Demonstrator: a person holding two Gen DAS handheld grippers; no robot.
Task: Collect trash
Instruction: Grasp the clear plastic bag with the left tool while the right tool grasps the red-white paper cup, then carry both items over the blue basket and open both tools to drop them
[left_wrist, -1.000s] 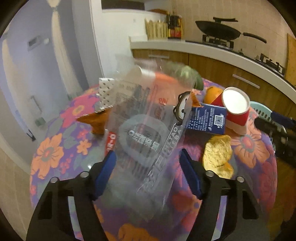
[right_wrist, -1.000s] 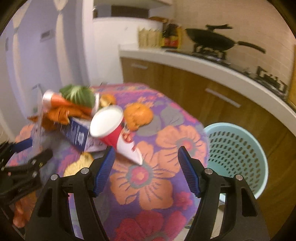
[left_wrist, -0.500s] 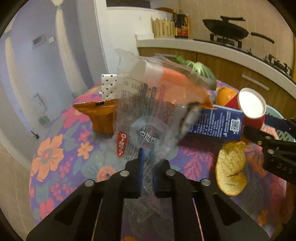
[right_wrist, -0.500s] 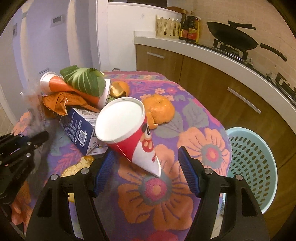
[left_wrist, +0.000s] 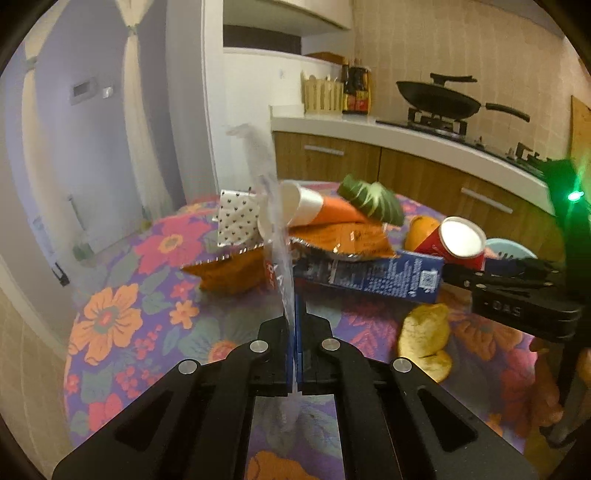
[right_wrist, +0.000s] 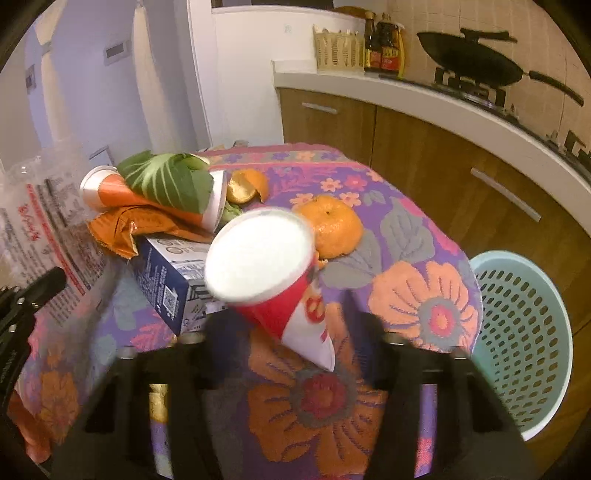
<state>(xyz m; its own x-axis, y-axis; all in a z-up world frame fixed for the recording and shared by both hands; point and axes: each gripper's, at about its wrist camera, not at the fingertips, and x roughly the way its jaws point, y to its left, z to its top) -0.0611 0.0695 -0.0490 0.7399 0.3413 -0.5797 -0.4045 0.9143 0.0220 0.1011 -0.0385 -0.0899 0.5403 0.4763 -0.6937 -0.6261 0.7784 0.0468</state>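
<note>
Between your left gripper (left_wrist: 294, 354) fingers, the clear plastic wrapper (left_wrist: 275, 236) is pinched edge-on, ready to carry.

You hold the wrapper by its lower edge so it stands up thin over the floral tablecloth (left_wrist: 122, 314), clear of the pile behind it: the orange snack bag (left_wrist: 343, 236), the blue carton (left_wrist: 373, 275) and the orange cup (left_wrist: 314, 208) under a green leaf (left_wrist: 373, 199). Your right gripper (right_wrist: 291, 332) is spread wide around the red paper cup (right_wrist: 273, 273), which lies tilted against the carton; the blur hides whether the fingers touch it. The mint laundry basket (right_wrist: 528, 332) sits beside the table on your right, seemingly the bin for both pieces.
</note>
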